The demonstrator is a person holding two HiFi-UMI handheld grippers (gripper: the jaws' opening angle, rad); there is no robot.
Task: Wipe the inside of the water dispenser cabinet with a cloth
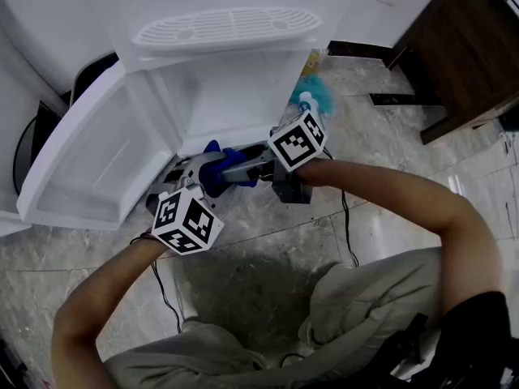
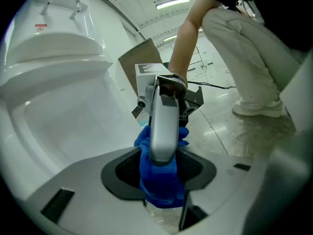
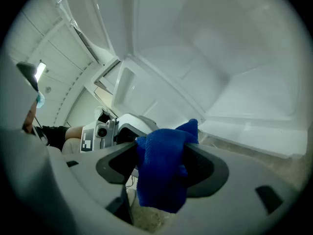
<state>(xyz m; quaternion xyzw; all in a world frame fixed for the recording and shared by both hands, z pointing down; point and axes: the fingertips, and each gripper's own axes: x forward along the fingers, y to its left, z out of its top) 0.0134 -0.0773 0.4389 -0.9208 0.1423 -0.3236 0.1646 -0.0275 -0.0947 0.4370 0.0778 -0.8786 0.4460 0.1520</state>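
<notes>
The left gripper (image 2: 159,174) is found clenched on the blue cloth (image 2: 159,190), which is bunched between its pads and hangs below them. The right gripper (image 3: 161,166) is found with its jaws set wide. The same cloth fills the gap and is touched on both sides, yet no squeeze is evident, so this gripper is judged released rather than gripping. In the left gripper view, one grey jaw of the right gripper is seen laid across the cloth from 12 o'clock. In the right gripper view, the left gripper is seen close by at 9 o'clock. In the head view, both grippers are met tip to tip at the cloth, over the stone floor (image 1: 268,225). The cabinet (image 1: 243,96) is seen open at 12 o'clock of the grippers, near but not touched, with its door (image 1: 89,160) swung out at 10 o'clock. The step in hand is judged to be a transfer or regrip of the cloth ahead of the cabinet mouth; no wiping contact is made. For the next move, a firm hold by one gripper alone is called for, with the other drawn clear. The cloth is then to be carried toward 12 o'clock and pressed against the cabinet's inside.
</notes>
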